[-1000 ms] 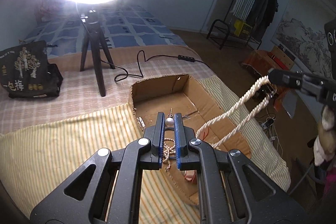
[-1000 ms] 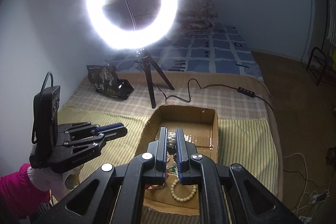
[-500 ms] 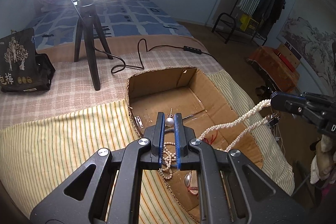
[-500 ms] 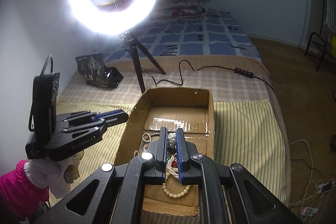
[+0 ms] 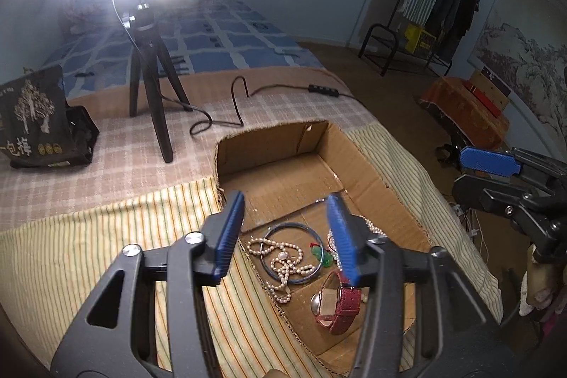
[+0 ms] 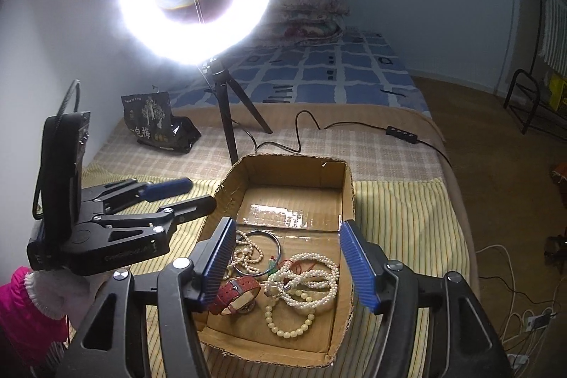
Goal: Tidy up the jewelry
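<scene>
An open cardboard box [image 5: 386,183] [image 6: 349,186] lies on the striped cloth. In it lie a pearl necklace [image 5: 283,263], a thin metal bangle [image 5: 292,250] [image 6: 258,252], a green pendant [image 5: 320,255], a red-strapped watch [image 5: 340,305] [image 6: 235,294], a pile of white pearl strands [image 6: 304,275] and a cream bead bracelet [image 6: 288,321]. My left gripper [image 5: 285,232] is open and empty above the box's near end; it also shows in the right wrist view [image 6: 177,197]. My right gripper [image 6: 287,257] is open and empty above the jewelry; in the left wrist view it [image 5: 496,172] sits at the right.
A ring light on a black tripod [image 5: 152,94] [image 6: 230,116] stands behind the box, its cable and switch [image 5: 322,91] trailing on the checked blanket. A black printed bag [image 5: 32,123] [image 6: 152,123] lies at the far left. The bed's right edge [image 6: 457,201] drops to the floor.
Both grippers have opened. The pearl earring left my left gripper and the pearl strands left my right gripper; the strands now lie in the box. Both grippers dropped closer to the box.
</scene>
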A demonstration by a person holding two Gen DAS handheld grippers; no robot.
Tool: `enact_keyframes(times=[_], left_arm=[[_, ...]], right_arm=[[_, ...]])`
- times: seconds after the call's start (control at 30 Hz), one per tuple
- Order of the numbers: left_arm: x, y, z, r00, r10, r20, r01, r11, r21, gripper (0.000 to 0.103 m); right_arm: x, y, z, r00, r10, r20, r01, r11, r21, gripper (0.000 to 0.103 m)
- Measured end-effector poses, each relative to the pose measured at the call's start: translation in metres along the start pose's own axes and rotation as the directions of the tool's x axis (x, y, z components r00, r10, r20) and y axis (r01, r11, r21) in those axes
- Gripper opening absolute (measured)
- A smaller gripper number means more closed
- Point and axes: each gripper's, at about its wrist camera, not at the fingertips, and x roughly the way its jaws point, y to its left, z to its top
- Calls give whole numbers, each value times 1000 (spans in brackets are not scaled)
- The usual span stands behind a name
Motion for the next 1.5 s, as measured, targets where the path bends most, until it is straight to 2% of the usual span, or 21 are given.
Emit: enact_keyframes(times=[0.1, 0.23, 0.47, 0.57, 0.77, 0.9, 1.17, 1.33, 1.5], left_arm=[[-6, -2, 1, 1000, 2, 6, -2, 1000, 6, 51], [-19, -5, 2, 1000, 12, 29, -12, 1000, 15, 67], [-45, -12, 2, 998, 25, 52, -25, 1000, 10, 75], [-62, -15, 0, 997, 28, 71, -29, 1000, 10, 76], [-102, -21, -5, 993, 38, 108, -41, 999, 25, 77], [-133, -22, -11, 989, 42, 144, -46, 999, 23, 78], [-190, -22, -33, 974, 65, 215, -69, 998, 11, 89], [-218, -21, -52, 964, 105, 245, -112, 994, 13, 98], [-231, -20, -68, 952, 150, 266, -163, 986, 25, 100]], right_arm=[[-6, -1, 0, 1000, -21, 10, 21, 1000, 5, 77], [-17, 1, 2, 998, -48, 30, 47, 999, 17, 89], [-43, 14, 0, 992, -103, 68, 103, 995, 3, 92], [-55, 19, -1, 989, -119, 84, 118, 993, 7, 102], [-87, 34, -6, 981, -144, 129, 143, 990, 18, 103], [-105, 50, -11, 970, -186, 155, 188, 982, 2, 103], [-135, 82, -27, 945, -252, 209, 259, 966, -5, 103], [-143, 94, -34, 930, -274, 245, 278, 960, 18, 103], [-143, 102, -41, 922, -277, 269, 278, 960, 38, 103]])
